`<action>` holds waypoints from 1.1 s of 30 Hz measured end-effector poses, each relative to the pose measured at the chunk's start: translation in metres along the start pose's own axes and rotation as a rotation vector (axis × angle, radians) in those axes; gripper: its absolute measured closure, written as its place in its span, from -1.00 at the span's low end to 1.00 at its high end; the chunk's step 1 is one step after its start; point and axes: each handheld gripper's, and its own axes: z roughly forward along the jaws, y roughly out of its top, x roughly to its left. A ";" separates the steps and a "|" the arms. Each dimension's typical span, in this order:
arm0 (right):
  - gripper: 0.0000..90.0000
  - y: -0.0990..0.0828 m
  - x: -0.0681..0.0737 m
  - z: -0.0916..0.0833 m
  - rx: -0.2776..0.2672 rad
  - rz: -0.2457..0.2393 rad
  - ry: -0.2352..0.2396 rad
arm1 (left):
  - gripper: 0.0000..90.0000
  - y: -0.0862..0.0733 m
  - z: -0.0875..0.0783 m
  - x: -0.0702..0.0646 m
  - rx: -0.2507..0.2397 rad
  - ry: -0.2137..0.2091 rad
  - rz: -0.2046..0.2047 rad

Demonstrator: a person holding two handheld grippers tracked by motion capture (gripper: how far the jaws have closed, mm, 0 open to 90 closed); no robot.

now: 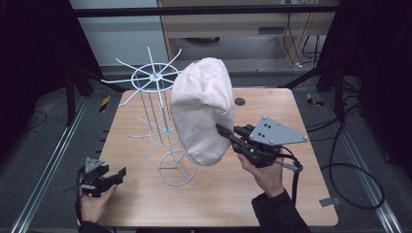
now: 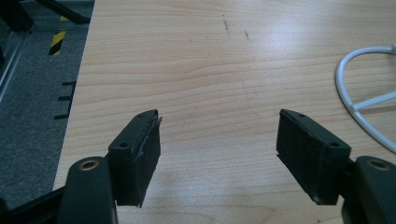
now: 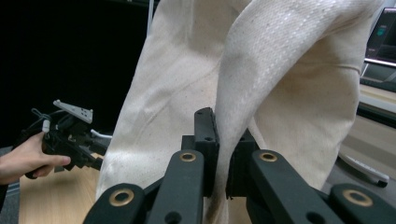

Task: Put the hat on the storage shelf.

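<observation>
The desk (image 1: 272,194) under my arms is pale wood grain, and I can read no brand, label or writing on it or on anything else here. The yellow-and-black striped markers (image 1: 104,103) on the floor carry no words.

On the desk stands a white wire rack (image 1: 154,121), upright on a ring base with spokes fanning out at its top. Against its right side, in the high view, hangs the cream cloth bag (image 1: 201,109), the biggest soft thing in sight, draped from about the height of the rack's top down to just above the ring base.

My right forearm comes in from the bottom of the high view in a dark sleeve, the hand raised off the desk and angled up and to the left. The right hand-held gripper (image 1: 224,131) it carries reaches into the bag's lower right edge. In the right gripper view its jaws are clamped together on a fold of the cream cloth (image 3: 233,121), the fabric pinched tightly between the pads.

My left hand rests low at the desk's near left corner, wrist down, pointing the left hand-held gripper (image 1: 121,173) across the bare wood. Its jaws stand wide apart, nothing between them; the rack's ring base (image 2: 359,105) lies off to one side.
</observation>
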 end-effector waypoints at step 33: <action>0.36 -0.014 -0.004 0.010 0.065 0.058 -0.057 | -0.32 0.000 0.000 0.000 0.002 0.000 0.001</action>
